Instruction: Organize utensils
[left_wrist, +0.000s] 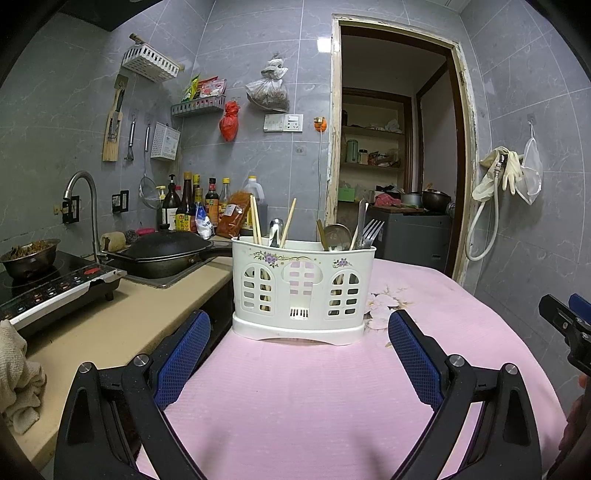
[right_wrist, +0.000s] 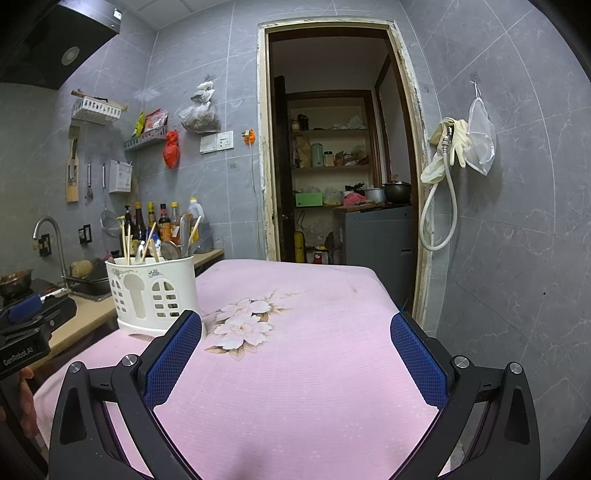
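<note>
A white plastic utensil holder with cut-out windows stands on the pink cloth, straight ahead in the left wrist view. Wooden chopsticks and a spoon stick up from its left part; a ladle, forks and other metal pieces fill its right part. My left gripper is open just in front of the holder, holding nothing. In the right wrist view the holder stands to the left, and my right gripper is open over the bare cloth, empty.
A beige counter to the left carries an induction cooker, a bowl, a black wok, a faucet and bottles. A towel lies at the near left. A doorway opens beyond the table.
</note>
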